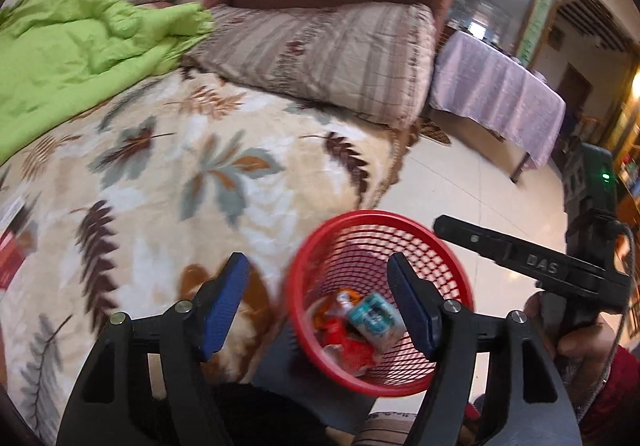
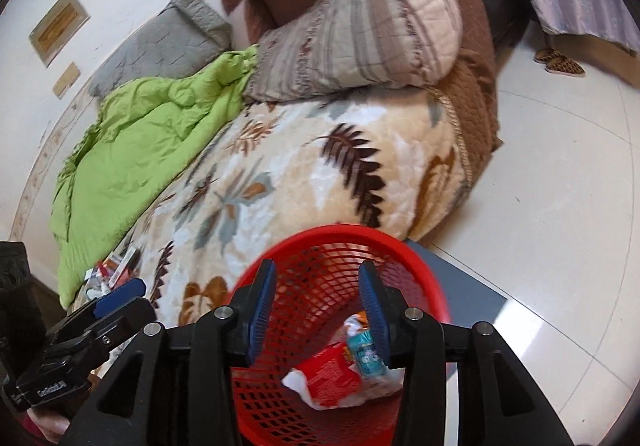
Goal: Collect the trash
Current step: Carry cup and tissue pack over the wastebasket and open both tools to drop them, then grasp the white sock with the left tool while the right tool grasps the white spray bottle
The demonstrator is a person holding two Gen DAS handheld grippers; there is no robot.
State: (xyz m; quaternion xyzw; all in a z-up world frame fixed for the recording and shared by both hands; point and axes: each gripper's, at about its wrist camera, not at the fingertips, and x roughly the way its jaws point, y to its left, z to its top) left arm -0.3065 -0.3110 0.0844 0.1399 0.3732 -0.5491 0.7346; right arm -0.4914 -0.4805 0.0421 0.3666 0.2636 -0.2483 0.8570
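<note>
Both grippers hang over the red basket (image 2: 344, 246). The left gripper (image 1: 320, 306) and right gripper (image 2: 318, 310) are spread, empty. Wrappers (image 2: 332, 378) lie inside.

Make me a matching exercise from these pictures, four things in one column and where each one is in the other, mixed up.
Things:
1. teal carton
2. green quilt
3. red mesh basket
4. striped pillow

Places:
A. on the floor beside the bed
B. spread across the far side of the bed, by the wall
C. at the head of the bed, against the brown headboard
D. inside the basket among red wrappers

Pairs: 1-D, 2-B, 3-A, 4-C
</note>
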